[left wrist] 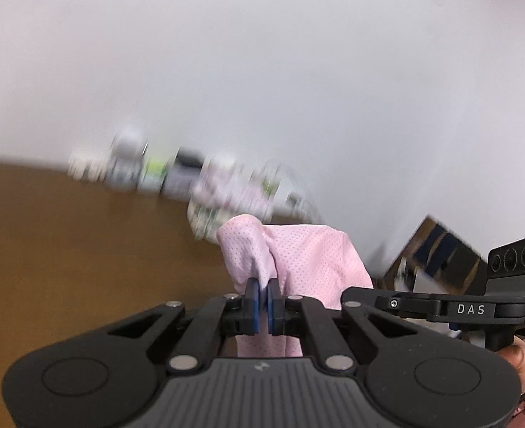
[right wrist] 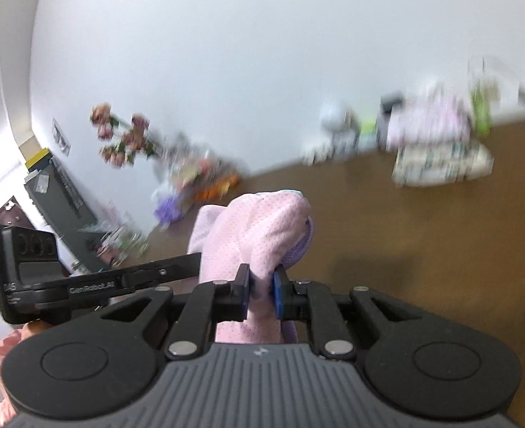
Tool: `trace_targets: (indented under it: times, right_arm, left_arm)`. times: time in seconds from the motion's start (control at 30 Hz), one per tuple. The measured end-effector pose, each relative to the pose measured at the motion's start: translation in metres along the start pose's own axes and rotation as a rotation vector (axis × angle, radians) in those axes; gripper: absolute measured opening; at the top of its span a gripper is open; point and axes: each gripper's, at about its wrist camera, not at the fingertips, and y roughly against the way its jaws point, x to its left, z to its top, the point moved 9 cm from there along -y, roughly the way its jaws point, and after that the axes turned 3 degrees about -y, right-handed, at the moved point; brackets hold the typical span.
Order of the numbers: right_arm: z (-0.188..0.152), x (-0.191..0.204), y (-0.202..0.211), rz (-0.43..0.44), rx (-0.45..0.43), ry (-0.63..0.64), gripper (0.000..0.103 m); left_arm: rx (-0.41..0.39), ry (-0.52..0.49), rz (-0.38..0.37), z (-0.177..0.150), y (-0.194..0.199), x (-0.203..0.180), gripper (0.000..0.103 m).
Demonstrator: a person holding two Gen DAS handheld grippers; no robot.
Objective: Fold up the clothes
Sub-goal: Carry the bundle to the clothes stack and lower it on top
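Left claw (left wrist: 262, 290) pinches a fold of pink perforated garment (left wrist: 298, 253) nearly shut; right claw (right wrist: 261, 285), slightly wider, grips bunched fabric above the brown counter (right wrist: 423, 221).

One pink garment (left wrist: 298, 256) is in view, pinched at two places. Two grippers hold it: the left gripper (left wrist: 262, 297) and the right gripper (right wrist: 260, 287), each with two blue-padded fingers, four fingers in all. One brown table (left wrist: 84, 249) lies beneath. One bunch of flowers (right wrist: 123, 139) stands far left. The far clutter is too blurred to count.
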Motion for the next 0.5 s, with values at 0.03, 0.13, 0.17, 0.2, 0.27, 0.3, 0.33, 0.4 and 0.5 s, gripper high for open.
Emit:
trace_targets:
  times: [0.03,0.13,0.17,0.2,0.27,0.3,0.33,0.4,0.5]
  right_arm:
    - [0.018,-0.002,0.003,-0.008,-0.012,0.011,0.012]
    - [0.075,-0.012,0.004,-0.033,-0.047,0.03,0.012]
    - [0.092,-0.017,0.002,-0.042,-0.063,0.03,0.012]
    - [0.107,-0.023,-0.001,-0.049,-0.079,0.031,0.012]
    - [0.135,-0.037,-0.009,-0.058,-0.112,0.037,0.012]
    - [0.149,-0.044,-0.012,-0.063,-0.129,0.04,0.012]
    - [0.161,-0.054,-0.018,-0.066,-0.14,0.033,0.012]
    - [0.183,-0.08,-0.034,-0.066,-0.154,-0.001,0.012]
    - [0.212,-0.13,-0.066,-0.072,-0.166,-0.063,0.012]
  left_arm:
    - [-0.014,-0.01,-0.006,0.017,-0.008,-0.006,0.003]
    - [-0.041,-0.043,0.002,0.067,-0.042,-0.018,0.003]
    - [-0.049,-0.05,0.004,0.083,-0.055,-0.02,0.003]
    - [-0.055,-0.049,0.001,0.097,-0.067,-0.022,0.003]
    - [-0.059,-0.042,-0.006,0.119,-0.094,-0.024,0.003]
    - [-0.06,-0.042,-0.003,0.128,-0.108,-0.023,0.003]
    - [-0.055,-0.038,0.001,0.136,-0.125,-0.022,0.003]
    - [-0.038,-0.028,0.011,0.148,-0.159,-0.017,0.003]
    - [0.002,0.029,-0.007,0.16,-0.218,-0.003,0.003]
